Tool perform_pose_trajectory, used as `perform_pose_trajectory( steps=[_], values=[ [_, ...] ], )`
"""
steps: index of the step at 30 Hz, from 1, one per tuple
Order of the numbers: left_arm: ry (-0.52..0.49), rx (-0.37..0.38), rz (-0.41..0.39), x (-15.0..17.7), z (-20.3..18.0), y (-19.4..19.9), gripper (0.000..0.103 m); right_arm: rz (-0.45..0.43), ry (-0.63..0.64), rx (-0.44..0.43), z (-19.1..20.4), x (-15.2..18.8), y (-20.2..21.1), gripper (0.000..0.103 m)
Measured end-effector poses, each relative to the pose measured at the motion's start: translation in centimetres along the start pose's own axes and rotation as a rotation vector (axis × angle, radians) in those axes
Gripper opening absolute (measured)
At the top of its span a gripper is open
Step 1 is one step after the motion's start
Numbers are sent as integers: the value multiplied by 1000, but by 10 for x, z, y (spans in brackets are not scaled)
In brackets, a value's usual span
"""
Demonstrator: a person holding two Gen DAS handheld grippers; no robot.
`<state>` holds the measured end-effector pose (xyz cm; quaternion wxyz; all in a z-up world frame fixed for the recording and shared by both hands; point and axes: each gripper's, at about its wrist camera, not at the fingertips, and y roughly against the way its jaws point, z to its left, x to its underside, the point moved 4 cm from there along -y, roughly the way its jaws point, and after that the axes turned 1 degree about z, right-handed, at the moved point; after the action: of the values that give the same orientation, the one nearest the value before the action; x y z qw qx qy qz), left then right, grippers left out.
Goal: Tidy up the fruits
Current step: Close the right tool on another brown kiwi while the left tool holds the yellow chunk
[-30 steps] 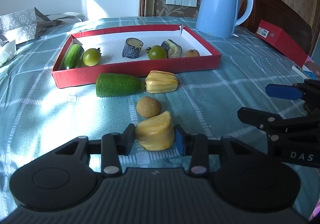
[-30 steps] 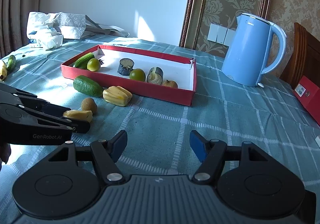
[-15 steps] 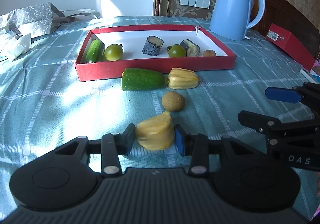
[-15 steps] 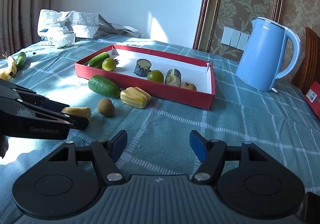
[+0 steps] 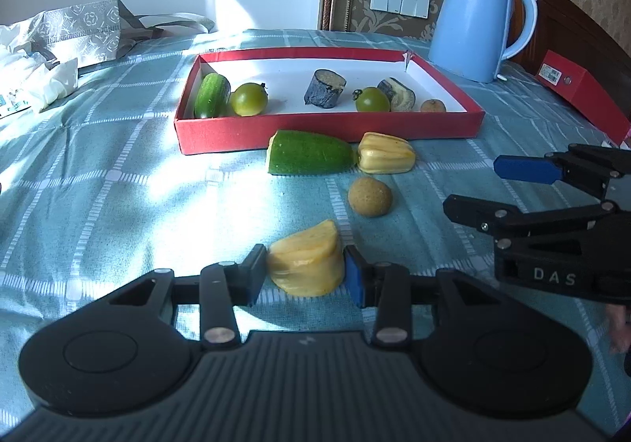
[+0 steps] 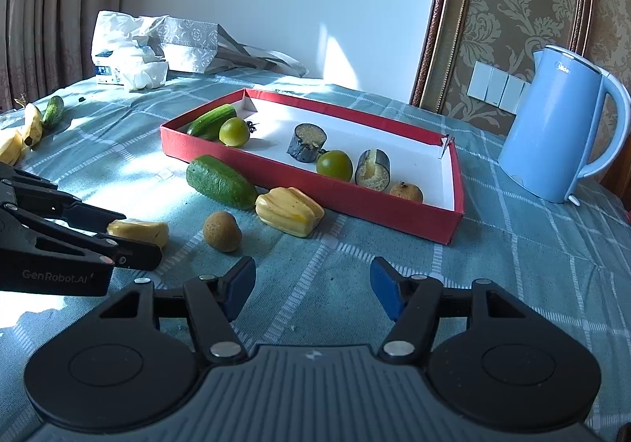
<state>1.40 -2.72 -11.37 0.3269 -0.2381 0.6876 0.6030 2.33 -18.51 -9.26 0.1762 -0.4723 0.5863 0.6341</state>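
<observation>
At nine o'clock in the right wrist view, the left gripper (image 6: 136, 240) had its jaws clamped on a yellow fruit chunk (image 5: 305, 258), carried just above the checked cloth (image 5: 118, 185). Toward twelve o'clock lay the red tray (image 5: 327, 131), already holding cucumber, green tomatoes and aubergine pieces. Just before its near wall sat a cut cucumber (image 5: 309, 158) touching a yellow ridged fruit (image 5: 385, 158), with a brown round fruit (image 5: 369, 196) nearer. At three o'clock in the left wrist view, the right gripper (image 5: 477, 185) was closing its jaws on nothing. The risk, as I judge it: the soft chunk could squash or slip free, and a low carry might catch the tray wall or knock the round fruit rolling.
</observation>
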Motion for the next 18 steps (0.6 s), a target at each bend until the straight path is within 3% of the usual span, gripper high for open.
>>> perform_pose_trajectory(
  steps=[16,18],
  values=[
    [24,-37,7,1,14,1,38,0,27,-123,22,-17,-20,54],
    [29,-45,6,1,18,1,38,6,37,-131,27,-19,-23,50]
  ],
)
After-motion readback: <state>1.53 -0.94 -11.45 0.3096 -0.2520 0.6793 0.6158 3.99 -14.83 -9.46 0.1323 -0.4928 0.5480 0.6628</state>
